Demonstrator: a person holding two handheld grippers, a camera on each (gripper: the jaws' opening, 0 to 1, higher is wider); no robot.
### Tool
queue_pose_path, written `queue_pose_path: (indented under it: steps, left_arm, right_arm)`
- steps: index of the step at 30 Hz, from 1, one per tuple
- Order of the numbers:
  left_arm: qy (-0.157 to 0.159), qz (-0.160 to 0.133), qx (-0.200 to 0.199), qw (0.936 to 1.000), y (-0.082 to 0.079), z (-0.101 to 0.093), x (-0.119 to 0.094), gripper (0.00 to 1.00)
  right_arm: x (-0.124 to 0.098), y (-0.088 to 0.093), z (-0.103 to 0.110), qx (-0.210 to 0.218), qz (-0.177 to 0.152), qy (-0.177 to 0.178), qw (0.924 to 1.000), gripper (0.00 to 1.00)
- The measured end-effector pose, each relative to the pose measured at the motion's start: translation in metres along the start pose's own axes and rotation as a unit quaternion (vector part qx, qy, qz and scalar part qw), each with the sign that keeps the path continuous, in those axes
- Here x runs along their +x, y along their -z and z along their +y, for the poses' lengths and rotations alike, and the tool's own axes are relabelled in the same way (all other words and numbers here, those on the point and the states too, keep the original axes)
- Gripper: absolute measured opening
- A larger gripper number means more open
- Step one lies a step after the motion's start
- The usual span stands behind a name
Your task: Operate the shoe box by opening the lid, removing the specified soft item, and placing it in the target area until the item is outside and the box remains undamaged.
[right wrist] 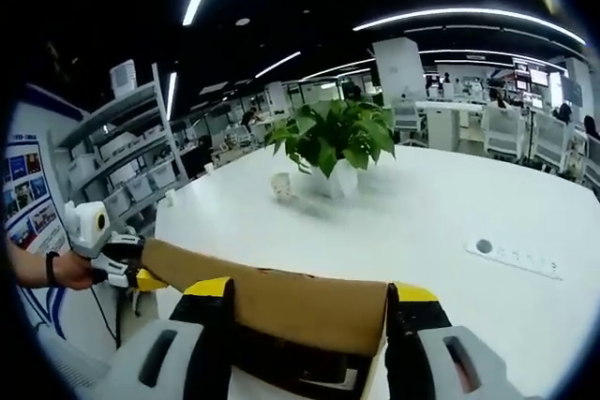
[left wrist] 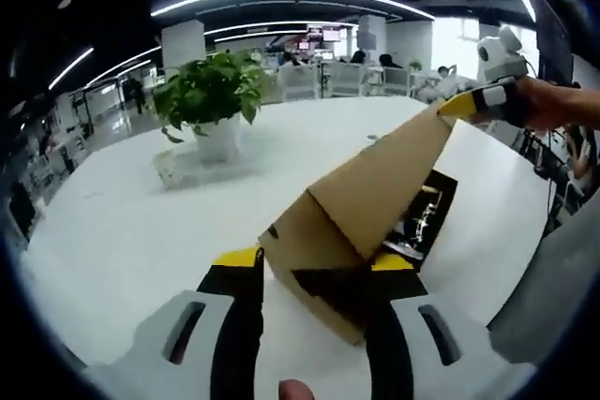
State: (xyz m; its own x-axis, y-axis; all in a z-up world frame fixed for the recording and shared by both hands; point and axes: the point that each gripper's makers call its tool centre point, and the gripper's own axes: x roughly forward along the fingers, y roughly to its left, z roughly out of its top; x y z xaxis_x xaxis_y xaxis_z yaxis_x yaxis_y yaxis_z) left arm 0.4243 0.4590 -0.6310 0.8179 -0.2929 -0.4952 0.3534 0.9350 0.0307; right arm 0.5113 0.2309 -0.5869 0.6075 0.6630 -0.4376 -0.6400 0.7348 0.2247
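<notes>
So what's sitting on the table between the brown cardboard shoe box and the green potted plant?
Nothing: in the left gripper view, bare white table separates the brown cardboard shoe box from the green potted plant; the right gripper view agrees.

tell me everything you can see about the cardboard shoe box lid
The lid is plain brown cardboard, raised at a steep slant over the dark box on the white table. In the left gripper view, the left gripper flanks its near corner, while the right gripper grips its raised far tip. In the right gripper view the lid spans between that gripper's yellow-tipped jaws. It looks creased but untorn.
</notes>
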Motion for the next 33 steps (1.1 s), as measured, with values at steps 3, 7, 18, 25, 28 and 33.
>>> queue_pose_path:
  steps: [3,7,18,25,28,33]
  left_arm:
    - [-0.019,-0.008,0.007,0.9998,-0.008,0.01,0.003,0.35]
    - [-0.023,-0.006,0.043,0.9988,-0.016,0.008,0.005,0.35]
    - [-0.024,-0.019,0.067,0.9973,-0.031,0.008,0.007,0.31]
    - [-0.02,-0.021,0.077,0.9966,-0.032,0.006,0.008,0.24]
    - [-0.018,-0.021,0.077,0.9966,-0.032,0.007,0.009,0.23]
    - [-0.014,-0.019,0.079,0.9966,-0.031,0.006,0.009,0.22]
  right_arm:
    - [0.001,-0.005,-0.001,-0.006,-0.002,0.002,1.0,0.62]
    - [0.002,-0.01,-0.002,-0.015,-0.002,0.002,0.9999,0.61]
    - [0.005,-0.019,-0.004,-0.019,-0.015,0.003,0.9997,0.59]
    - [0.004,-0.018,-0.005,-0.023,-0.014,0.001,0.9997,0.57]
    - [0.002,-0.018,-0.005,-0.03,-0.014,0.001,0.9994,0.56]
    - [-0.005,-0.015,-0.006,-0.045,-0.018,0.0,0.9988,0.52]
